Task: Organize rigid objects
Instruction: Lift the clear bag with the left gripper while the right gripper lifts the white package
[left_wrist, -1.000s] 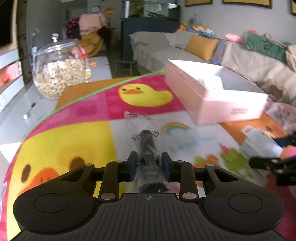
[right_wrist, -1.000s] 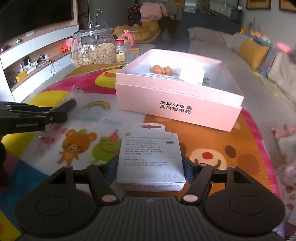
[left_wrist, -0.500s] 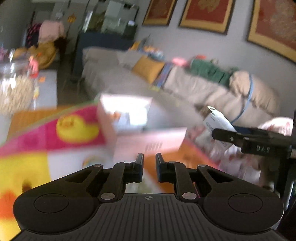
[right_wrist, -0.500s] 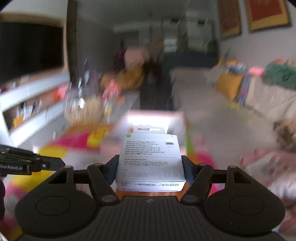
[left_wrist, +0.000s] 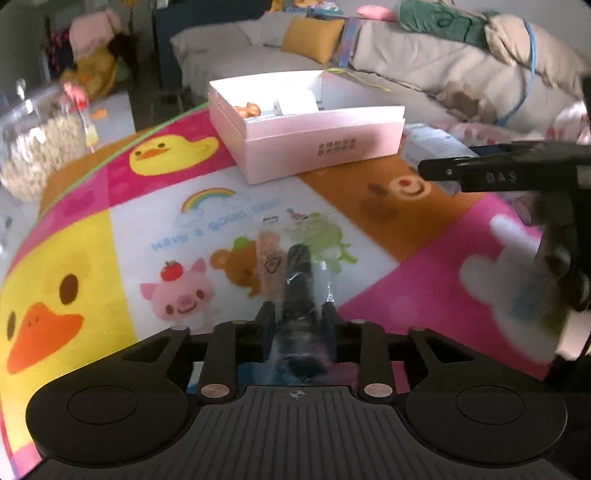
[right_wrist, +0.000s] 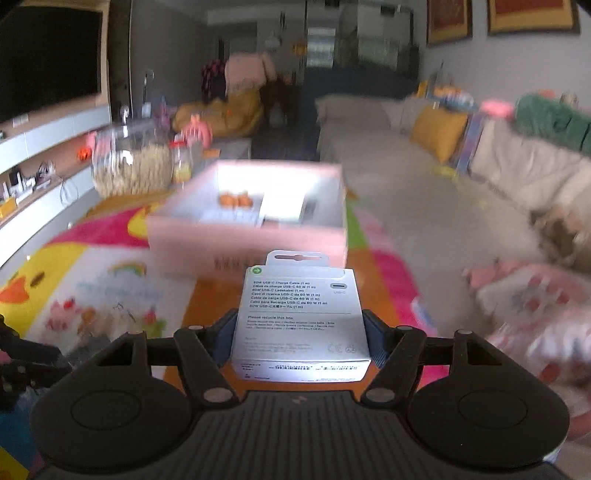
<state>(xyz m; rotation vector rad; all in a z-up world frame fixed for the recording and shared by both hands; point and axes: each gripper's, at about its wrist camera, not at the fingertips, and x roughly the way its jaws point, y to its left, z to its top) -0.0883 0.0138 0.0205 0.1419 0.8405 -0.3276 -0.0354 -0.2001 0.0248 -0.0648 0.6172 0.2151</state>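
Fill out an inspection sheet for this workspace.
Surface: cartoon-animal mat, bright, flat.
Job's things: open pink box holding a small orange item; white cable box; bagged black cylinder.
Clutter: glass jar of pale nuts at the mat's far edge.
Grippers: left gripper jaws have just been opening, pads against the bagged black cylinder; right gripper clamps the white cable box.
Cables: nothing seen on the mat.
Surroundings: sofa with a yellow cushion; living room.
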